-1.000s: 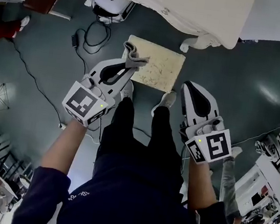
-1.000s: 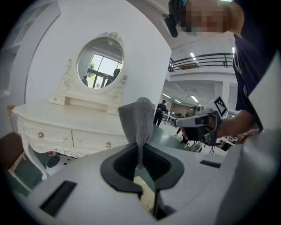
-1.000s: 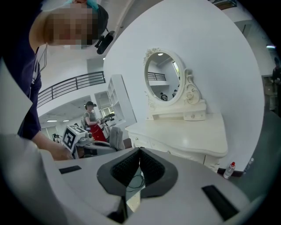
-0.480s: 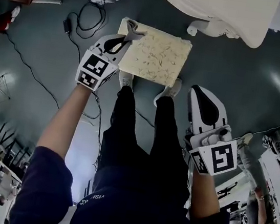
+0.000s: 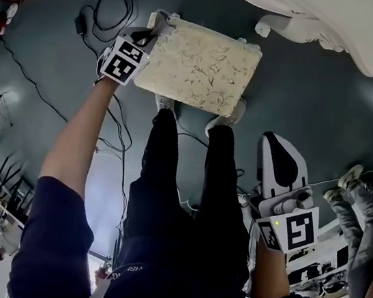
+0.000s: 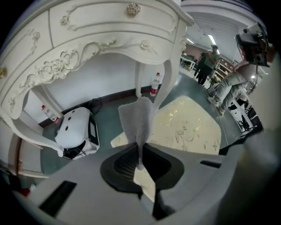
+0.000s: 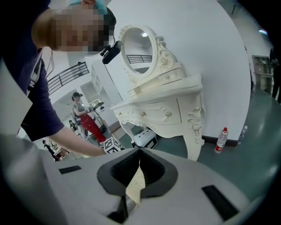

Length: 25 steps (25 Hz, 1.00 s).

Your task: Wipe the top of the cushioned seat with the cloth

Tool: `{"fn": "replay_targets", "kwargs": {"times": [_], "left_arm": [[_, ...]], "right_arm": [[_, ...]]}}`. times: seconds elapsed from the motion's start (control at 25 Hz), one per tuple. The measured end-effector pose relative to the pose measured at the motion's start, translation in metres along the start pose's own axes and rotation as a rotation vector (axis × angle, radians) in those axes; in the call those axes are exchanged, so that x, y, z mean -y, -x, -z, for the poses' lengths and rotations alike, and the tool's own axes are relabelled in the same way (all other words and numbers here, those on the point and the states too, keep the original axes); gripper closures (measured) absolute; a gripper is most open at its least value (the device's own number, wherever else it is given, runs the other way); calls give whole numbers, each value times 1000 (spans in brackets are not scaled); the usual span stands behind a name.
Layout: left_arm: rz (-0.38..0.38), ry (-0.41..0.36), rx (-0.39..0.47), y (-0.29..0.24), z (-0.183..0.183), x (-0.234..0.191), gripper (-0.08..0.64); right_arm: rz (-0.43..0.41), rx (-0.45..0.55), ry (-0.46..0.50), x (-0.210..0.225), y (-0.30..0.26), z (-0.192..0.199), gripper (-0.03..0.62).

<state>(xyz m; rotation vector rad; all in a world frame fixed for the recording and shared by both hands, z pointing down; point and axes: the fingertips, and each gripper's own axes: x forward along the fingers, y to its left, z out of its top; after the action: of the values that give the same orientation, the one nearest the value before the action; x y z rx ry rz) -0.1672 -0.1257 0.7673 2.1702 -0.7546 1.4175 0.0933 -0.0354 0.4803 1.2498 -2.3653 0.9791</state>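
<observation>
The cushioned seat [image 5: 201, 68] is a cream square pad with a faint leaf pattern, standing on the dark floor ahead of the person's feet. My left gripper [image 5: 154, 29] is over its far left corner, shut on a grey cloth [image 5: 161, 18]. In the left gripper view the cloth [image 6: 138, 116] stands up from the closed jaws, with the seat [image 6: 191, 125] just beyond to the right. My right gripper [image 5: 273, 142] hangs at the person's right side, well short of the seat, shut with nothing in it. Its jaws meet in the right gripper view [image 7: 139, 152].
A white carved dressing table [image 6: 109, 39] stands just behind the seat, its legs [image 5: 293, 29] close to the far edge. A white machine [image 6: 74, 129] and black cables [image 5: 101, 19] lie on the floor to the left. A bottle [image 7: 221, 139] stands by the wall.
My left gripper has carried the cloth forward, from in front of the legs to the seat's far left corner. The right gripper has sunk back beside the person's right leg.
</observation>
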Motion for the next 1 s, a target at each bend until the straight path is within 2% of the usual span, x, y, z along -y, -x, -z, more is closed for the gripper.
{"fn": "replay_targets", "kwargs": {"times": [0.12, 0.24, 0.32, 0.6, 0.84, 1.0], "left_arm": [[-19, -2, -16, -14, 5, 5, 532], [-53, 27, 10, -18, -4, 10, 534], [-47, 29, 24, -21, -13, 22, 534], [85, -42, 83, -53, -77, 115, 534], [199, -133, 113, -78, -125, 199, 534], [244, -143, 130, -85, -139, 228, 534]], "right_arm": [[2, -4, -6, 12, 2, 9, 566], [8, -6, 2, 23, 6, 16, 567], [9, -2, -5, 28, 8, 20, 568], [-7, 42, -67, 38, 13, 19, 568], [11, 30, -43, 58, 27, 26, 568], [21, 22, -20, 65, 31, 32, 568]]}}
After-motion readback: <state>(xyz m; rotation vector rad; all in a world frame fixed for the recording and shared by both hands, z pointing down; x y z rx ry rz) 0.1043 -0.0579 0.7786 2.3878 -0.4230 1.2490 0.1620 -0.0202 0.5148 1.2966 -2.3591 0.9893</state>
